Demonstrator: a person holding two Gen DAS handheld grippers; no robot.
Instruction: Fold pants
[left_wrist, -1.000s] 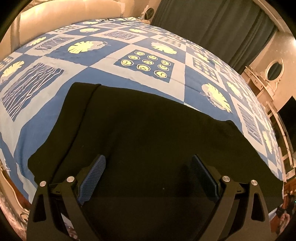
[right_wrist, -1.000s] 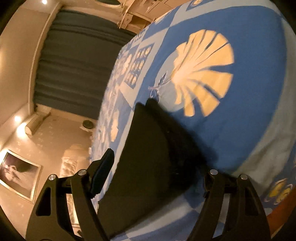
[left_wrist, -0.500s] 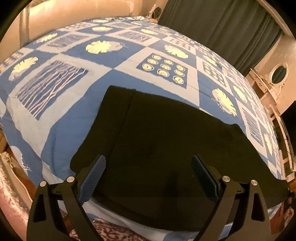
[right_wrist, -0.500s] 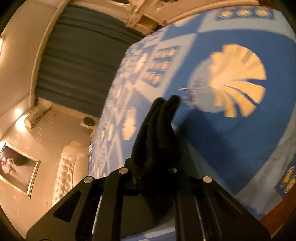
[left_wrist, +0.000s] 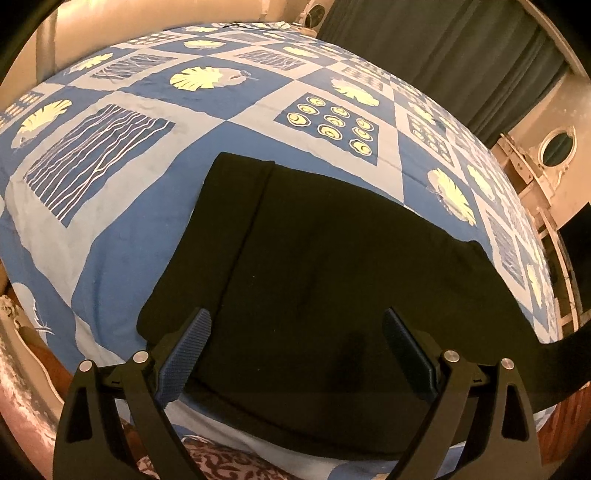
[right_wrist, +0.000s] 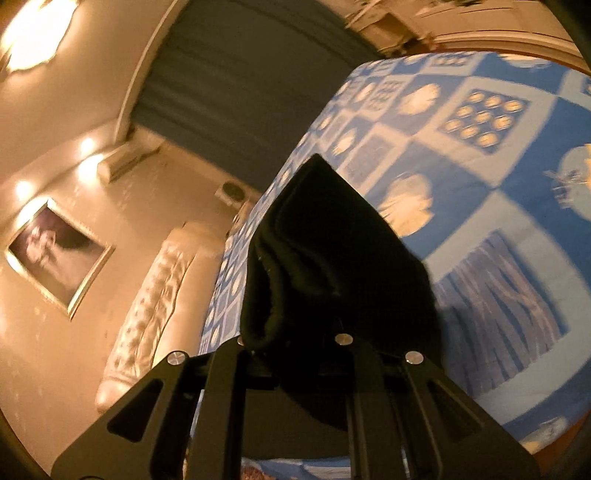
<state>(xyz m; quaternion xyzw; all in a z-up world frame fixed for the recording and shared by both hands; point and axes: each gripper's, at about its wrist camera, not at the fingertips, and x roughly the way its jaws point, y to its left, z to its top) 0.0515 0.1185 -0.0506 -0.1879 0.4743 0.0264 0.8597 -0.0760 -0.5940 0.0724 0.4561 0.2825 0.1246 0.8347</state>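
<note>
Your left gripper (left_wrist: 295, 354) hangs with its jaws wide apart above the black pants (left_wrist: 332, 266), nothing between the blue ribbed pads (left_wrist: 184, 350). The pants lie flat on the bedspread (left_wrist: 122, 229) near the bed's close edge, one folded end reaching toward 11 o'clock and the rest running off toward 4 o'clock.

Your right gripper (right_wrist: 291, 343) is pinched tight on a bunched end of the pants (right_wrist: 325, 266), the cloth standing up out of the closed jaws in a dark peak lifted off the bed.

The bedspread is a blue and pale checker of yellow leaf prints, white wavy-line panels and a square of yellow rings (left_wrist: 332, 125). In the left view, dark curtains (left_wrist: 443, 55) hang at 1 o'clock and a cream dresser with an oval mirror (left_wrist: 557, 146) stands at 3 o'clock. In the right view, a tufted cream headboard (right_wrist: 147, 314) sits at 9 o'clock, a framed picture (right_wrist: 55, 258) on the wall beside it, with ceiling lights (right_wrist: 33, 33) glowing at 10 o'clock.
</note>
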